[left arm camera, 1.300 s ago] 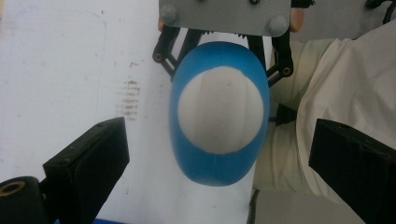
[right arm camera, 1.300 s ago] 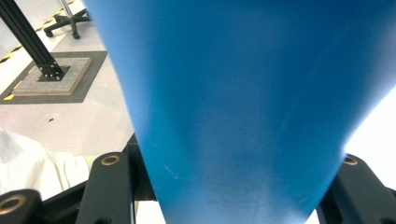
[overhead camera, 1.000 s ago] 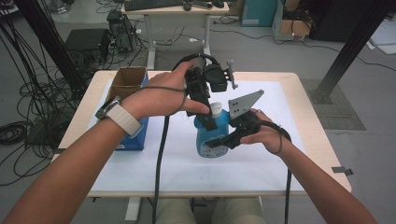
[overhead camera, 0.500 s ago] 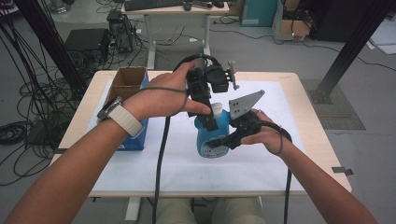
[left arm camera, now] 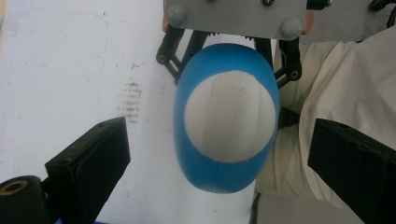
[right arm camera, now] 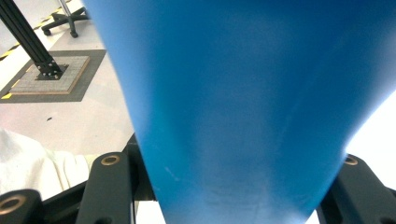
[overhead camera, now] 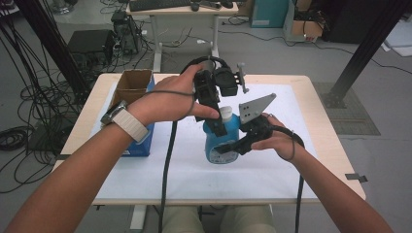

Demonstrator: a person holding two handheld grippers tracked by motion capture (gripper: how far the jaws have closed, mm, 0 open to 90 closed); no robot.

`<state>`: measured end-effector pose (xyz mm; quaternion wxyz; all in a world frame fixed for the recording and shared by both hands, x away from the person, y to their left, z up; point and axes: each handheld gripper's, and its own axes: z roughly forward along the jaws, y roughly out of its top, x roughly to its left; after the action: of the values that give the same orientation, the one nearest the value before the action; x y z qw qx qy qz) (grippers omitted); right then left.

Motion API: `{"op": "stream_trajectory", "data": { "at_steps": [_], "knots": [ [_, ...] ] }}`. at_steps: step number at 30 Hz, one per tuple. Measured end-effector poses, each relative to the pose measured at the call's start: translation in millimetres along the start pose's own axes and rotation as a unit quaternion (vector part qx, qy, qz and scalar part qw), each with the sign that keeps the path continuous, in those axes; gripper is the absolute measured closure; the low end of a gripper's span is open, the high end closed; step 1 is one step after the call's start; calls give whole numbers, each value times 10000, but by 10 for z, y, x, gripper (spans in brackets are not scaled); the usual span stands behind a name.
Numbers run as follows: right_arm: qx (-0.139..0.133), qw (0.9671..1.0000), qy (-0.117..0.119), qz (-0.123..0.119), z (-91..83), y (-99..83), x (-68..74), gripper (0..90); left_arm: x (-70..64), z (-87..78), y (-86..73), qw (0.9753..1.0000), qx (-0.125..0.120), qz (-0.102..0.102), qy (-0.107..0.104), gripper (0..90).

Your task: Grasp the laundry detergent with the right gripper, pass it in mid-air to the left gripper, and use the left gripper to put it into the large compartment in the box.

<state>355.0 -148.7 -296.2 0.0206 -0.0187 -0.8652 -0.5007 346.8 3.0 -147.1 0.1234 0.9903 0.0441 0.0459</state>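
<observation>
A blue bottle (overhead camera: 218, 143) with a white cap (overhead camera: 226, 114) stands upright on the white mat (overhead camera: 272, 170). My left gripper (overhead camera: 218, 125) points straight down over the cap and is open. In the left gripper view its jaws stand wide apart on either side of the cap (left arm camera: 229, 119), not touching it. My right gripper (overhead camera: 231, 147) comes in from the right and is shut on the bottle's lower body. The blue bottle wall (right arm camera: 243, 102) sits between the right gripper's (right arm camera: 233, 198) black jaws. The right gripper's grey plate (left arm camera: 236, 16) lies just beyond the bottle (left arm camera: 224, 175).
An open cardboard box (overhead camera: 132, 83) rests at the table's left on a blue carton (overhead camera: 142, 143). The wooden table edge (overhead camera: 335, 126) frames the mat. A desk and cables lie on the floor beyond. The person's light trousers (left arm camera: 345, 93) are below the table's near edge.
</observation>
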Motion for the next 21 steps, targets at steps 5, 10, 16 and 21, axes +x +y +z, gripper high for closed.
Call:
{"op": "stream_trajectory", "data": {
  "at_steps": [5, 10, 16, 21],
  "knots": [
    [-6, 10000, 0, 3, -4, 0, -1, 430, 2, 0, -1, 10000, -7, -20, 3, 60],
    [-24, 10000, 2, 23, -13, -4, -7, 430, 2, 5, 0, 10000, -20, 2, -32, 59],
    [-12, 10000, -8, 22, -17, -7, -5, 430, 3, 8, 2, 10000, -28, 13, -19, 59],
    [-5, 10000, -12, 33, -20, -12, -5, 430, 4, 13, -1, 10000, -27, -1, -16, 59]
  ]
}}
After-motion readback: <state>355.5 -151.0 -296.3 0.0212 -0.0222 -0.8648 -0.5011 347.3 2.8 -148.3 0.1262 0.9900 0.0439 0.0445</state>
